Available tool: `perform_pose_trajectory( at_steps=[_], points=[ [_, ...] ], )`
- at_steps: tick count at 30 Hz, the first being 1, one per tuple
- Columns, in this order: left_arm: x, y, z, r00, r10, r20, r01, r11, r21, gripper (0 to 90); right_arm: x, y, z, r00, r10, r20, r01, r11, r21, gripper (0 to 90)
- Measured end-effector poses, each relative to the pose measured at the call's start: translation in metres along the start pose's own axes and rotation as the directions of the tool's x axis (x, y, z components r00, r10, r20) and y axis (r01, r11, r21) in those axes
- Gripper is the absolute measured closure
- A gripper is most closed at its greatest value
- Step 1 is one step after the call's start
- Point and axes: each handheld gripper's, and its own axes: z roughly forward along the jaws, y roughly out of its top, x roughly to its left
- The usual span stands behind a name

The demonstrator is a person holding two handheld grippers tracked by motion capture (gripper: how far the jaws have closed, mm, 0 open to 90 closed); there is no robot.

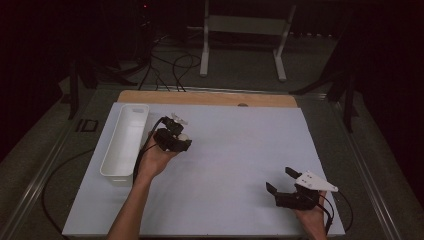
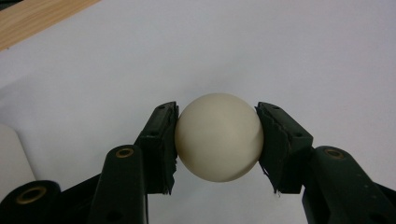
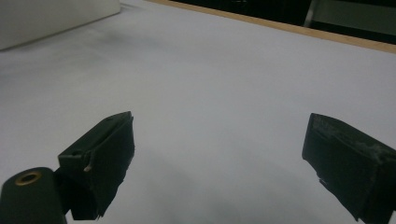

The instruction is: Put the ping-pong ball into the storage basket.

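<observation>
A cream-white ball (image 2: pixel 218 136) sits squeezed between the two black pads of my left gripper (image 2: pixel 217 142), which is shut on it above the white table sheet. From the high view the left gripper (image 1: pixel 181 139) hovers at the table's left-centre, just right of the white bin (image 1: pixel 124 142), with the ball (image 1: pixel 184 136) a pale spot at its tip. My right gripper (image 1: pixel 280 181) rests near the front right corner, jaws spread wide. In the right gripper view the right gripper (image 3: pixel 219 158) holds nothing; bare sheet lies between its pads.
The long white bin (image 3: pixel 46 16) stands along the left side of the white sheet (image 1: pixel 240 150). A wooden table edge (image 1: pixel 210 98) runs along the back. Cables and a white stand's legs (image 1: pixel 205 55) lie on the floor beyond the table.
</observation>
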Motion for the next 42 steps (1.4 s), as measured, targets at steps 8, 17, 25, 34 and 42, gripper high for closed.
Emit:
perform_pose_trajectory(
  at_steps=[8, 17, 25, 34, 42],
  points=[
    [0.001, 0.002, -0.004, 1.0000, 0.001, -0.005, -0.001, 1.0000, -0.004, 50.8, 0.000, 0.000, 0.000, 1.0000, 0.000, -0.001, 0.000, 1.000, -0.001, 8.8],
    [0.005, 0.001, -0.008, 0.9999, -0.001, -0.012, 0.001, 1.0000, -0.003, 50.8, 0.000, 0.000, 0.000, 1.0000, -0.001, -0.002, 0.001, 1.000, -0.002, 8.7],
    [0.006, 0.001, -0.011, 0.9999, -0.002, -0.014, 0.002, 1.0000, -0.005, 50.8, 0.000, 0.000, 0.000, 1.0000, -0.002, -0.002, 0.002, 1.000, -0.001, 8.7],
    [0.006, 0.003, -0.015, 0.9998, 0.001, -0.018, -0.001, 1.0000, -0.005, 50.8, 0.000, 0.000, 0.001, 1.0000, -0.004, -0.003, 0.004, 1.000, 0.001, 8.7],
    [0.009, 0.002, -0.019, 0.9997, -0.006, -0.023, 0.005, 0.9999, -0.010, 50.8, 0.000, 0.000, 0.000, 1.0000, -0.003, -0.004, 0.003, 1.000, 0.001, 8.7]
  ],
)
